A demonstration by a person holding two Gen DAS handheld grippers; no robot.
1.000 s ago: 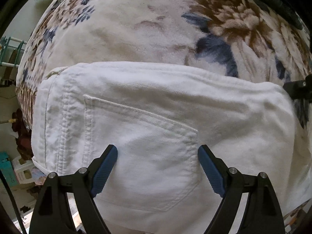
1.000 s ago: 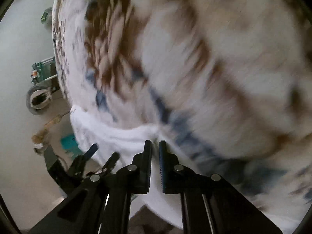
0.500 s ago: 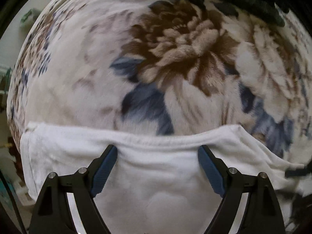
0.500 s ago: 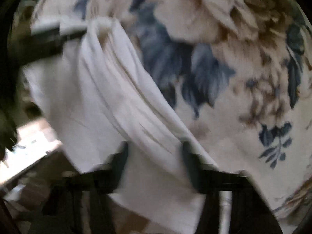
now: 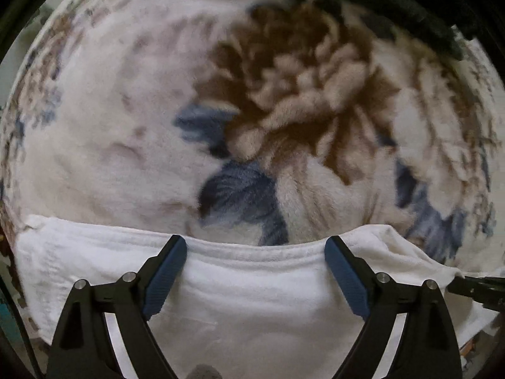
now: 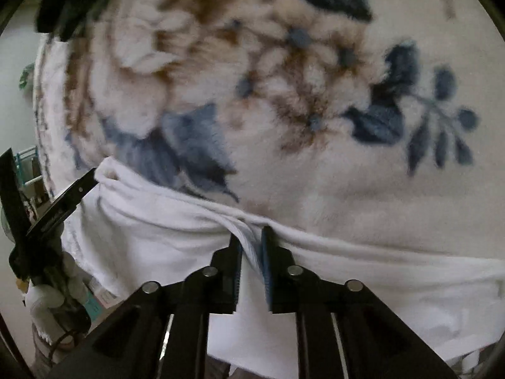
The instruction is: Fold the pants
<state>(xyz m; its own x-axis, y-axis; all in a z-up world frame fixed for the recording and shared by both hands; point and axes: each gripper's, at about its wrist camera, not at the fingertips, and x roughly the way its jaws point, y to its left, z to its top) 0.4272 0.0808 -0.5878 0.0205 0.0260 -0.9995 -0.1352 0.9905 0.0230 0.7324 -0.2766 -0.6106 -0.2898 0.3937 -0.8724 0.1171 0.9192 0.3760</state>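
Right wrist view: my right claw (image 6: 251, 240) is pinching the pants (image 6: 164, 237) edge; left claw (image 5: 255, 252) is hanging wide. I am judging that the fold needs level, even tension across the floral blanket (image 6: 315, 173).

- The left gripper (image 5: 255, 246) has black angular finger arms, each tipped with a ribbed blue pad, and round silver screws along the arms.
- The right gripper (image 6: 251, 237) has matching black arms, silver screws and ribbed blue pads.
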